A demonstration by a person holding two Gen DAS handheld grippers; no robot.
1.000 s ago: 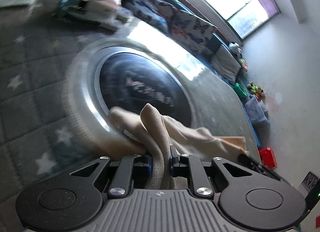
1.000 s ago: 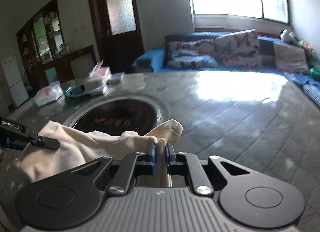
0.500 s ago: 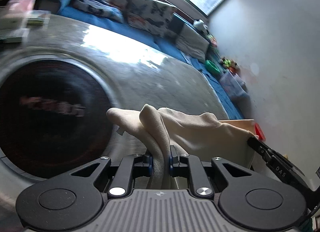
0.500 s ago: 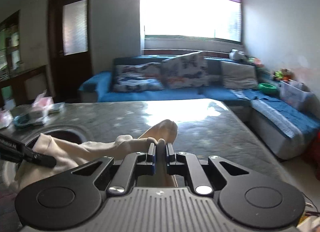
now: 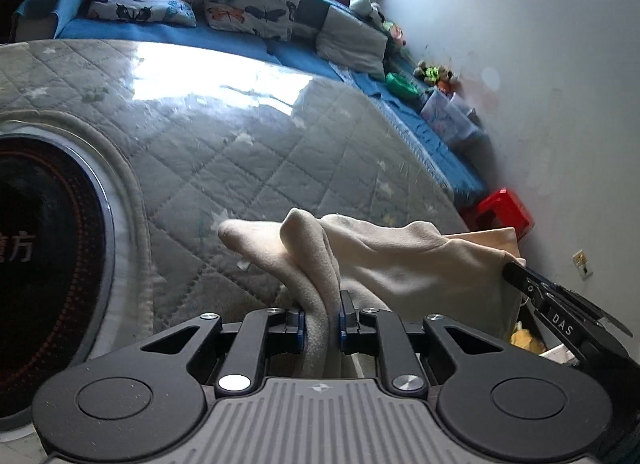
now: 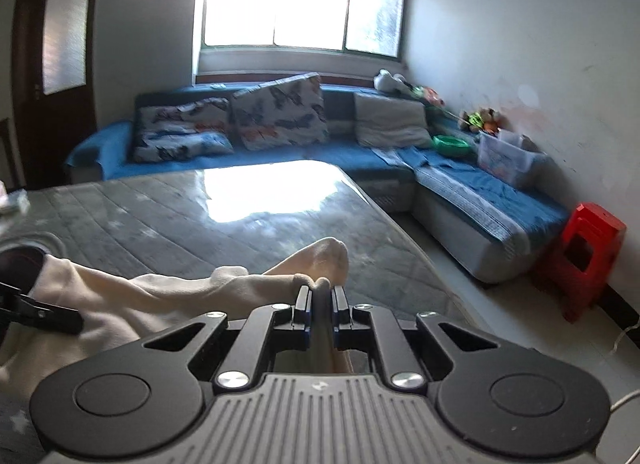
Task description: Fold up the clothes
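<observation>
A cream fleece garment [image 5: 392, 260] hangs stretched between both grippers above the grey quilted table [image 5: 248, 152]. My left gripper [image 5: 322, 310] is shut on a bunched fold of it, and the right gripper [image 5: 560, 312] shows at the far right of this view, clamping the cloth's other end. In the right wrist view my right gripper [image 6: 320, 304] is shut on the cream garment [image 6: 160, 300], and the left gripper's fingertips [image 6: 40, 314] pinch the cloth at the left edge.
A dark round inset panel [image 5: 44, 264] with a metal rim sits in the table on the left. A blue corner sofa [image 6: 460, 180] with butterfly cushions [image 6: 276, 116] lies beyond. A red plastic stool [image 6: 588, 260] stands on the floor at right.
Both grippers have swung to the right with the garment, away from the round panel and the boxes, toward the table's right side and the sofa. Both stayed shut on the cloth.
</observation>
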